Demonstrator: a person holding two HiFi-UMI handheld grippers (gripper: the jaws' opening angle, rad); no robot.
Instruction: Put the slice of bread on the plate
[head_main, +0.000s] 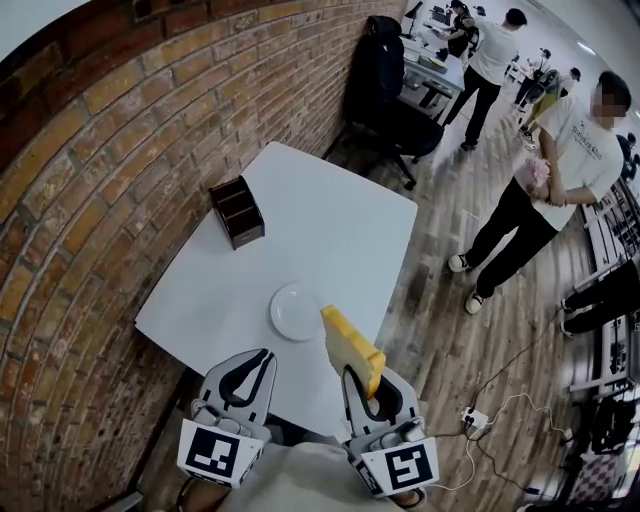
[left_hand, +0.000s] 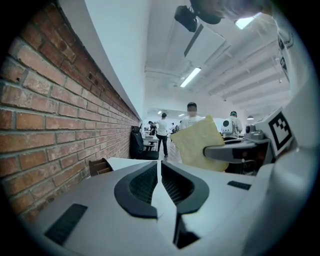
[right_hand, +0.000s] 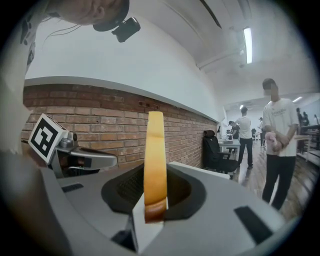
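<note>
A yellow slice of bread (head_main: 350, 346) stands on edge in my right gripper (head_main: 363, 382), which is shut on its lower crust. In the right gripper view the slice (right_hand: 154, 165) rises upright between the pads. It hangs over the table's near edge, just right of the small white plate (head_main: 296, 312), which holds nothing. My left gripper (head_main: 264, 358) is beside it on the left, near the same edge, its fingers together with nothing between them. The left gripper view shows the bread (left_hand: 199, 143) to the right.
A white table (head_main: 330, 225) stands against a brick wall, with a dark wooden box (head_main: 238, 211) near its far left. A black office chair (head_main: 385, 95) stands beyond. People stand at the right; cables and a power strip (head_main: 472, 418) lie on the wooden floor.
</note>
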